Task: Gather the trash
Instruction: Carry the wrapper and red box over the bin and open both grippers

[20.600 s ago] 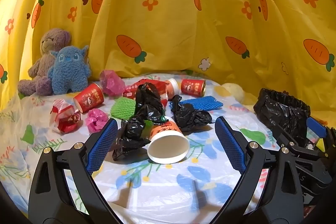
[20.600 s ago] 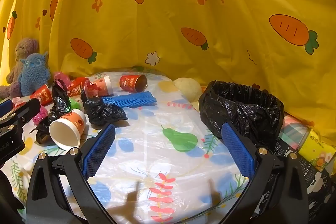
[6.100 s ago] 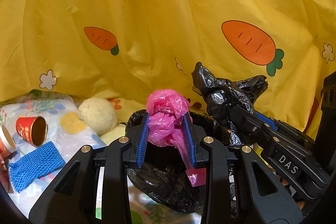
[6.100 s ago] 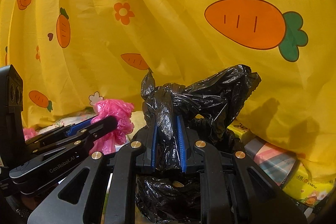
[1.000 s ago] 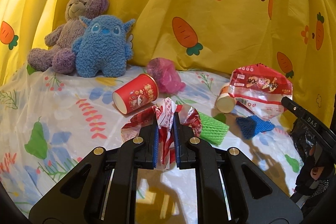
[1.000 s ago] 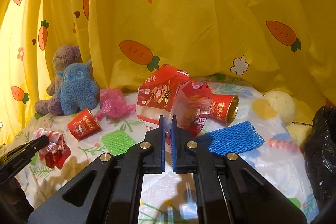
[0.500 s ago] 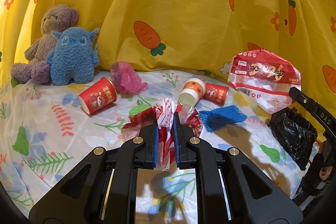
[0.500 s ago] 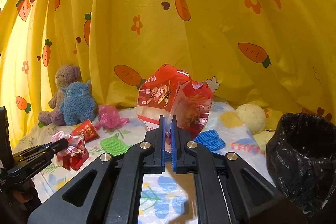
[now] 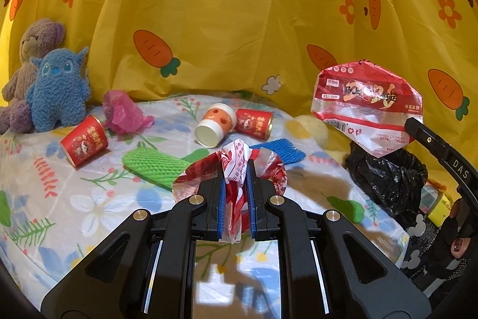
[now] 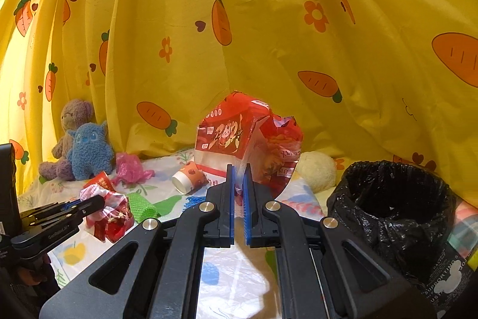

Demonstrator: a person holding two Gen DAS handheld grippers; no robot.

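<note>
The left gripper [image 9: 236, 184] is clamping its blue fingers [image 9: 221, 199] on a crumpled red-and-white wrapper [image 9: 236, 169], holding it above the floral tabletop [image 9: 89, 205]. The right gripper [image 10: 238, 190] is pinching a large red snack bag [image 10: 239, 136] between nearly closed fingers, holding it upright near the black bin bag [image 10: 394, 211]. Cups [image 9: 85, 139], mesh sleeves [image 9: 152, 168] and a pink bag [image 9: 125, 112] are lying on the tabletop.

Black left claw [image 9: 236, 184], blue ribbed pads [image 9: 221, 207], 4 silver screws, "DAS" lettering.
</note>
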